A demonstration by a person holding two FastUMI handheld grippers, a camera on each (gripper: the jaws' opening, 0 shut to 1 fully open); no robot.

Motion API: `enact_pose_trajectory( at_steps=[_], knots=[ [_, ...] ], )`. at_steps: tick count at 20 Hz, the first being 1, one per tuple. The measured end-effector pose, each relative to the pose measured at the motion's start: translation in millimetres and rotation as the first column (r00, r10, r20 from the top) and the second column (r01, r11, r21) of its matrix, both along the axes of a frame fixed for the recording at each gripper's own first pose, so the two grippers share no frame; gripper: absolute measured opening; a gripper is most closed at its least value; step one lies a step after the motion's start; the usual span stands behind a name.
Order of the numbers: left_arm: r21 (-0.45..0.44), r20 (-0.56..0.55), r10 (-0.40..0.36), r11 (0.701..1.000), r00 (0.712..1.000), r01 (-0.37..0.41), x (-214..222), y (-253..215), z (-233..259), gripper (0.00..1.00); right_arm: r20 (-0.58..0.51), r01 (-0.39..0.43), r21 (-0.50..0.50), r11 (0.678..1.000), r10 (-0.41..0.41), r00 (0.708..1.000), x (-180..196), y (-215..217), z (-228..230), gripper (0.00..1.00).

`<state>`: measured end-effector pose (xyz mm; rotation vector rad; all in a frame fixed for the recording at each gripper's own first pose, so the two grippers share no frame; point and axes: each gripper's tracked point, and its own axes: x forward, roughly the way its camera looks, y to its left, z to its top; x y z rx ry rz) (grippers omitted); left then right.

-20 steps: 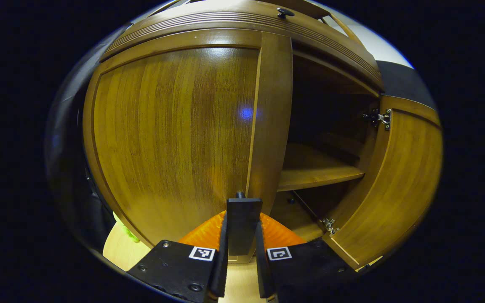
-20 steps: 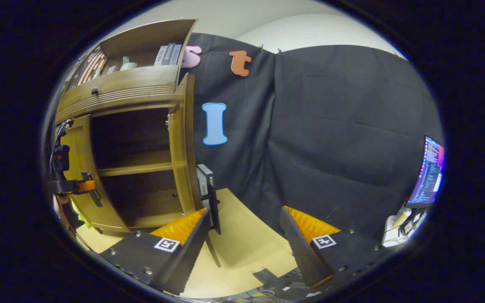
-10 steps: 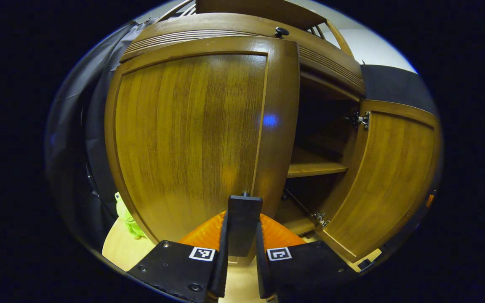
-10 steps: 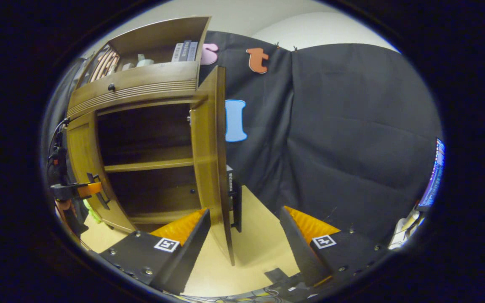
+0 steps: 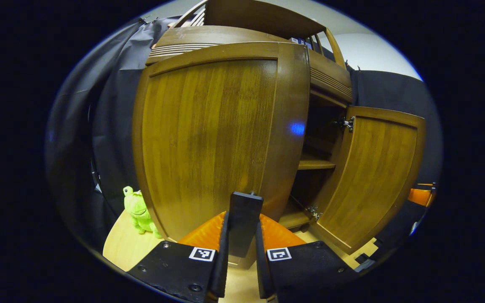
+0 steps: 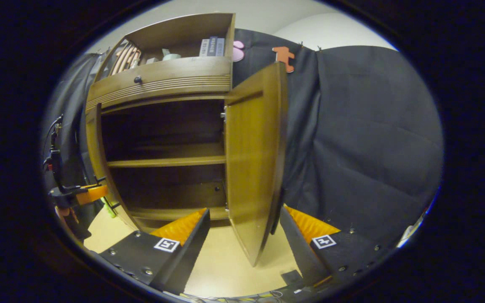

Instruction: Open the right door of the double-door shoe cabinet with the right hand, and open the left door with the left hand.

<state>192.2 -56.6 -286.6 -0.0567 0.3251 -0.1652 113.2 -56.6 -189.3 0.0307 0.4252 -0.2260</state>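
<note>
Gripping the stiff left door (image 5: 209,139) by its black handle (image 5: 244,223), left gripper (image 5: 241,269) clamped; right gripper (image 6: 242,248) gapes empty.

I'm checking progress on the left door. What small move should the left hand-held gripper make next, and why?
Probably keep pulling the left door outward along its arc. The left hand-held gripper is shut on the handle, and this door is only partly swung out, while the right door already stands wide open.
</note>
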Motion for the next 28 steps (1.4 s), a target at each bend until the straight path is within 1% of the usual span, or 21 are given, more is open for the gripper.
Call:
enact_pose_trajectory(
  at_steps=[1,3,4,5,6,7,8,9,10,11,12,13,14,15,16,17,18,23,24,25,28],
  knots=[
    [-0.001,-0.001,0.008,1.0,1.0,-0.008,0,0,0,0.3,-0.003,-0.019,0.003,1.0,0.019,1.0,4,8,-1,1.0],
    [-0.005,-0.004,0.029,1.0,1.0,-0.029,1,1,0,0.3,-0.007,-0.058,0.008,0.998,0.058,0.998,11,22,-4,0.94],
    [-0.009,-0.005,0.043,0.999,0.999,-0.043,2,2,0,0.3,-0.008,-0.076,0.011,0.997,0.076,0.997,14,28,-4,1.0],
    [-0.015,-0.006,0.056,0.998,0.998,-0.056,2,2,-1,0.3,-0.009,-0.093,0.015,0.996,0.093,0.996,17,36,-6,0.99],
    [-0.019,-0.006,0.07,0.997,0.998,-0.07,4,2,-1,0.3,-0.011,-0.109,0.02,0.994,0.109,0.994,19,42,-7,0.94],
    [-0.022,-0.008,0.082,0.996,0.997,-0.082,3,3,0,0.3,-0.012,-0.125,0.026,0.992,0.125,0.992,21,48,-8,0.94],
    [-0.022,-0.011,0.095,0.995,0.995,-0.095,3,4,2,0.3,-0.014,-0.14,0.034,0.99,0.141,0.99,24,53,-10,0.99],
    [-0.025,-0.012,0.108,0.994,0.994,-0.109,1,8,7,0.3,-0.015,-0.155,0.043,0.987,0.155,0.988,26,60,-12,0.99],
    [-0.032,-0.013,0.123,0.992,0.992,-0.123,-3,14,10,0.3,-0.016,-0.168,0.053,0.984,0.169,0.986,29,66,-13,0.94],
    [-0.037,-0.014,0.139,0.99,0.99,-0.139,-11,22,15,0.25,-0.016,-0.18,0.062,0.982,0.181,0.983,31,72,-14,0.94],
    [-0.028,-0.013,0.148,0.989,0.989,-0.148,-18,29,14,0.28,-0.015,-0.191,0.071,0.979,0.193,0.981,34,76,-14,0.99],
    [-0.008,-0.014,0.154,0.988,0.988,-0.154,-22,34,14,0.29,-0.015,-0.203,0.078,0.976,0.204,0.979,36,81,-16,0.99],
    [0.009,-0.012,0.162,0.987,0.987,-0.162,-26,41,14,0.21,-0.015,-0.215,0.083,0.973,0.217,0.976,37,86,-17,0.94],
    [0.023,-0.011,0.172,0.985,0.985,-0.172,-29,47,15,0.21,-0.017,-0.226,0.085,0.97,0.229,0.973,37,91,-19,0.96],
    [0.028,-0.012,0.185,0.982,0.983,-0.185,-32,53,15,0.17,-0.018,-0.236,0.086,0.968,0.239,0.971,38,95,-19,0.99],
    [0.028,-0.011,0.197,0.98,0.98,-0.197,-34,58,16,0.21,-0.019,-0.245,0.089,0.965,0.248,0.969,39,98,-21,1.0],
    [0.026,-0.012,0.208,0.978,0.978,-0.207,-37,61,17,0.17,-0.019,-0.255,0.093,0.963,0.257,0.966,40,102,-21,1.0],
    [0.045,-0.009,0.268,0.963,0.963,-0.267,-48,92,21,0.11,-0.019,-0.285,0.105,0.953,0.288,0.957,44,116,-26,0.99],
    [0.047,-0.008,0.284,0.958,0.959,-0.284,-51,100,21,0.07,-0.019,-0.288,0.107,0.952,0.292,0.956,45,118,-26,0.99],
    [0.047,-0.004,0.297,0.954,0.955,-0.296,-52,107,23,0.1,-0.019,-0.291,0.11,0.95,0.295,0.955,45,121,-27,0.99],
    [0.047,0.002,0.339,0.94,0.941,-0.338,-56,128,25,0.08,-0.023,-0.301,0.12,0.946,0.306,0.952,51,126,-31,0.99]
  ],
)
